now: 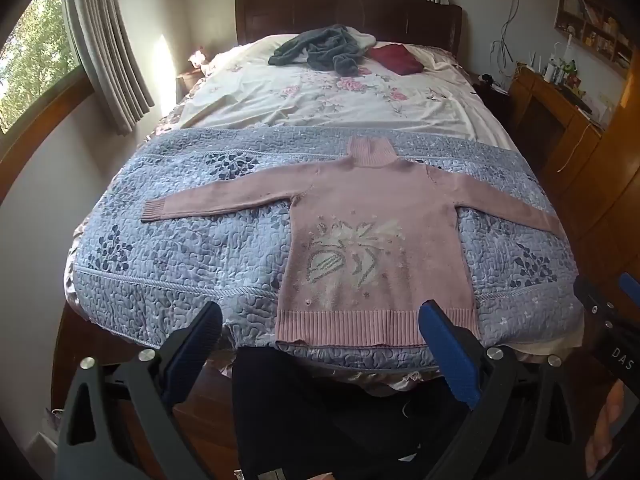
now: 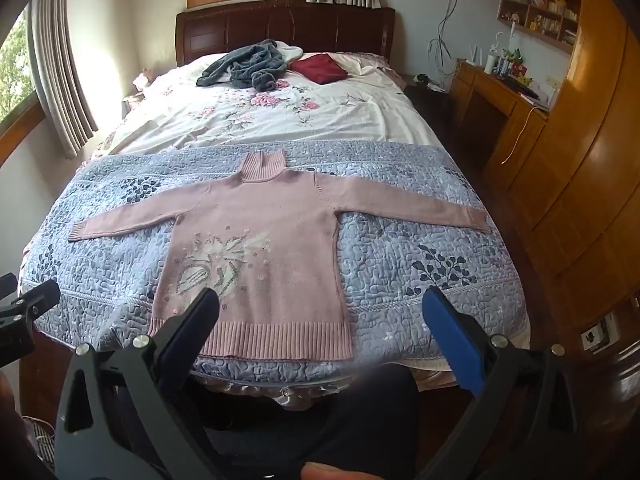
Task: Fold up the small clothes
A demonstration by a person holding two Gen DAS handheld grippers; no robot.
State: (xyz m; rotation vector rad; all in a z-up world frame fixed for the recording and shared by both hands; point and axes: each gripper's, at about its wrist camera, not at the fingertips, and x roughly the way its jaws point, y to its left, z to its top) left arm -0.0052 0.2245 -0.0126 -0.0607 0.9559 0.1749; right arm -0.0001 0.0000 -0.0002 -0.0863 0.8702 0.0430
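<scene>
One pink knitted turtleneck sweater (image 1: 372, 216) with two spread sleeves, one crumpled grey garment (image 1: 320, 50), one folded dark-red cloth (image 1: 396, 58), one blue quilted bedspread (image 1: 180, 240), two black-and-blue two-finger grippers, jaws apart.

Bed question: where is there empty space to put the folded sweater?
Bare floral sheet between the pink sweater's collar and the grey garment; bare quilt under its sleeves. Crowded by the headboard: grey garment, red cloth.
</scene>
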